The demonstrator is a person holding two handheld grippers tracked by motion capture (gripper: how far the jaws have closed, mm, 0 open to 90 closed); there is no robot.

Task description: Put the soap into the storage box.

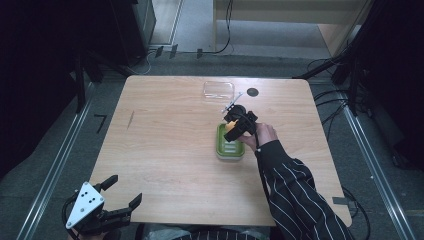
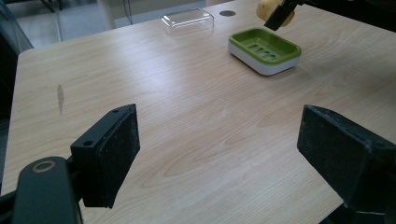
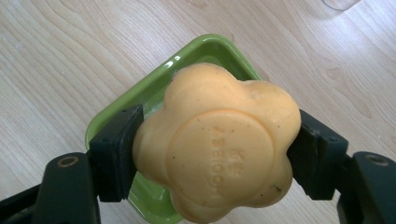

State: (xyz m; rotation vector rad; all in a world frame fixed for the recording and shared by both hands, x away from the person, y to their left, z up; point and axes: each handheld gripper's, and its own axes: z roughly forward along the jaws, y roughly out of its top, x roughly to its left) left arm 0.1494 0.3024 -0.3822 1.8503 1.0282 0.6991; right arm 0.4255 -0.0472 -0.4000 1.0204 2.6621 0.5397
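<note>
Right gripper [image 3: 215, 154] pinches the soap [image 3: 217, 142] above the dish [image 3: 154, 91] to set it in; left gripper [image 2: 219, 154], spread, idles.

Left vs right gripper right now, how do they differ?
The left gripper has its jaws wide open with nothing between them; the right gripper is shut on the orange soap. The left gripper sits at the table's near corner; the right gripper hangs over the green soap dish. Both have black padded jaws.
</note>
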